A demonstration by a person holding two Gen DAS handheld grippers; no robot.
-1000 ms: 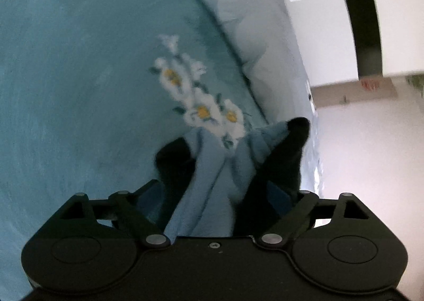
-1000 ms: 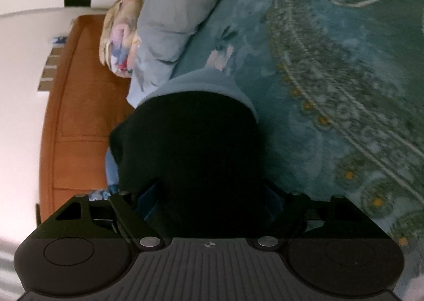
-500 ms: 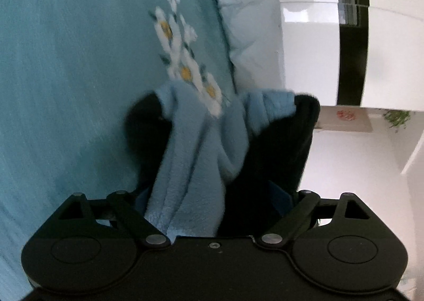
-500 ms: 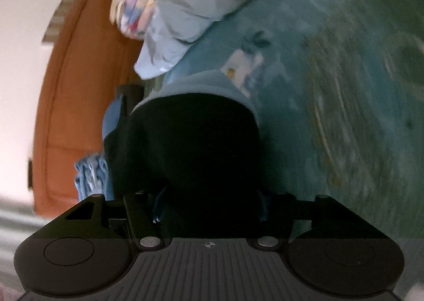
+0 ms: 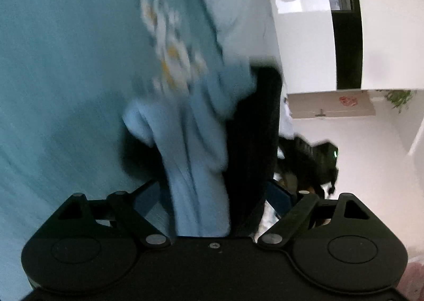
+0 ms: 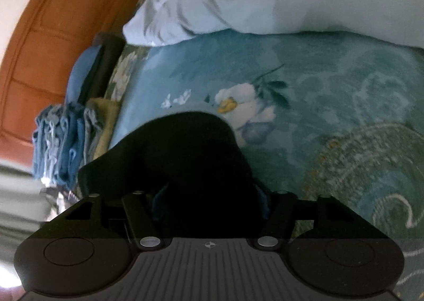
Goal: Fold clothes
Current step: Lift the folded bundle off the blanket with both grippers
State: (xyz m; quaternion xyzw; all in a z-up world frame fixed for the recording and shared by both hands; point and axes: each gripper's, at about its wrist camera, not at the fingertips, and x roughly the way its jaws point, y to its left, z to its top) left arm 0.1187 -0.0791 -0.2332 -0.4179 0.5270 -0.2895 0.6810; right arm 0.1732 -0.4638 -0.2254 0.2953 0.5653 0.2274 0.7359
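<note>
We have the blue garment (image 5: 196, 147) bunched in the left claw (image 5: 201, 126), clamped on it above the bed (image 5: 66, 62). The right claw (image 6: 185, 158) is buried in dark cloth (image 6: 180, 152); its jaws have just been opening, and we cannot tell its grip. Folding looks barely begun. No writing is readable.

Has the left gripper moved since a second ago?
Yes. The left gripper, shut on the light blue garment, has swung toward the white wardrobe; the bedspread's white flowers slid up and left.
</note>
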